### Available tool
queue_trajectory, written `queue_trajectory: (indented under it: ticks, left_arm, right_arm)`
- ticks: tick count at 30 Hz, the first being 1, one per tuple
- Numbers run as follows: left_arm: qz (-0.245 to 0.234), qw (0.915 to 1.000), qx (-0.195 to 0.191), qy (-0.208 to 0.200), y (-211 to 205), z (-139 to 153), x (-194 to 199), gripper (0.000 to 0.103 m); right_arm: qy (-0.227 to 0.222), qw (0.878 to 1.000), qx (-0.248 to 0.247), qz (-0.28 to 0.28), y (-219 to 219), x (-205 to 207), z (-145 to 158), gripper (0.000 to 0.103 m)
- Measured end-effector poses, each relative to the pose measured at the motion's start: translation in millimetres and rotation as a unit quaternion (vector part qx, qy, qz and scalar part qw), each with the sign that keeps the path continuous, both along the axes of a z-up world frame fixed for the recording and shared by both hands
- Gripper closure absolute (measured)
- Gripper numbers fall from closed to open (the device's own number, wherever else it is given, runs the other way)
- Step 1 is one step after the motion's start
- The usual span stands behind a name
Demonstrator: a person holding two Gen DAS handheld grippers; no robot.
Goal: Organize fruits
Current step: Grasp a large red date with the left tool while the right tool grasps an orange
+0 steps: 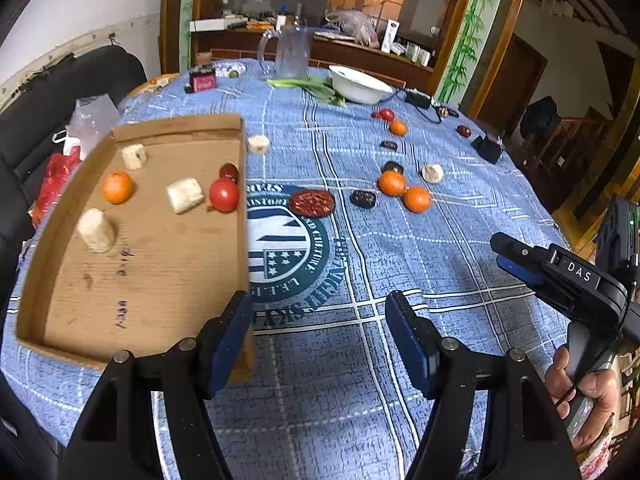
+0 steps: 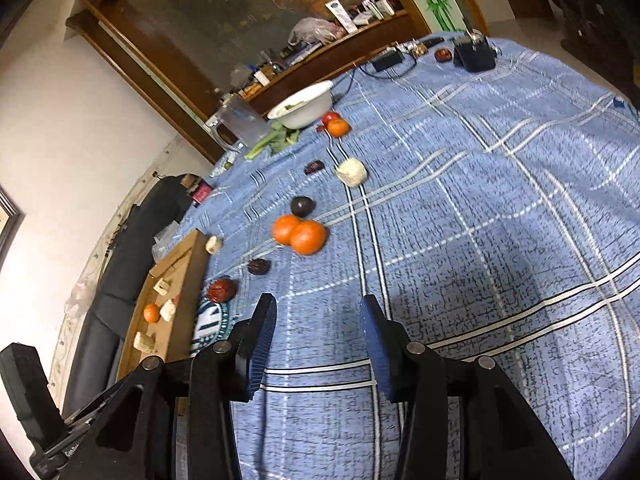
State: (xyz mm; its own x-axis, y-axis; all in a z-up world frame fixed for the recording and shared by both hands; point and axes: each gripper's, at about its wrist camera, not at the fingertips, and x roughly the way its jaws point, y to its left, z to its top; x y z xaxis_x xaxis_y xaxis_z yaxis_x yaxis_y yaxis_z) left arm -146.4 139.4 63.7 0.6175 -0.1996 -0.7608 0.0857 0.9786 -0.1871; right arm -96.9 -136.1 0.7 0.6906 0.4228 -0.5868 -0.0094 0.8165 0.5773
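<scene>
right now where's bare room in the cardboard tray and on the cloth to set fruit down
Free: the near half of the cardboard tray, below the corn piece; and the cloth between the right gripper and the two touching oranges. Crowded: the tray's far half around the tomato.

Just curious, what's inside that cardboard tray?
The tray holds an orange, a tomato, a dark red date and three pale chunks. The near right corner is hidden behind the left gripper.
</scene>
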Motion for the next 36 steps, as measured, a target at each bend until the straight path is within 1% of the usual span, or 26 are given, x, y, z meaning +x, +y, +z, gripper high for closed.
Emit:
queue_trajectory:
  ticks: [3, 7, 9, 11, 13, 16, 19, 23, 31, 32, 34, 35, 36]
  left_arm:
    - [-0.008, 0.9999, 0.009, 0.002, -5, -2, 10, 0.035]
    - [-0.022, 0.9993, 0.029, -0.013, -16, 4, 30, 0.035]
    - [-0.022, 0.9990, 0.035, -0.016, -19, 7, 43, 0.035]
    - [-0.023, 0.9981, 0.054, -0.018, -25, 4, 60, 0.035]
    - [-0.025, 0.9974, 0.067, -0.009, -29, -1, 74, 0.035]
    - [-0.029, 0.9966, 0.075, 0.018, -34, -11, 96, 0.035]
    - [-0.030, 0.9952, 0.087, 0.034, -39, -18, 114, 0.035]
    - [-0.029, 0.9930, 0.106, 0.043, -42, -25, 133, 0.035]
    - [-0.034, 0.9896, 0.107, 0.090, -40, -51, 150, 0.035]
    - [-0.036, 0.9893, 0.110, 0.089, -41, -51, 150, 0.035]
    - [-0.040, 0.9892, 0.111, 0.087, -43, -51, 149, 0.041]
    - [-0.044, 0.9895, 0.110, 0.083, -44, -50, 148, 0.053]
    - [-0.044, 0.9897, 0.111, 0.080, -45, -49, 147, 0.059]
  right_arm:
    - [0.008, 1.000, 0.002, 0.004, 0, 7, -6, 0.056]
    - [0.017, 1.000, -0.004, 0.020, 7, 21, -7, 0.056]
    - [0.020, 0.999, -0.024, 0.039, 14, 33, -4, 0.056]
    - [0.019, 0.996, -0.062, 0.056, 24, 46, 2, 0.056]
    - [0.014, 0.992, -0.103, 0.071, 34, 59, 7, 0.056]
    - [0.013, 0.987, -0.138, 0.084, 43, 75, 9, 0.056]
    - [0.014, 0.984, -0.153, 0.093, 48, 87, 7, 0.056]
    - [0.017, 0.979, -0.174, 0.105, 58, 101, 3, 0.056]
    - [0.030, 0.974, -0.196, 0.113, 70, 123, -9, 0.056]
    - [0.031, 0.973, -0.199, 0.114, 72, 125, -11, 0.056]
    - [0.032, 0.972, -0.204, 0.114, 76, 128, -14, 0.056]
    - [0.029, 0.971, -0.208, 0.112, 78, 128, -13, 0.057]
    - [0.028, 0.970, -0.212, 0.112, 79, 128, -14, 0.060]
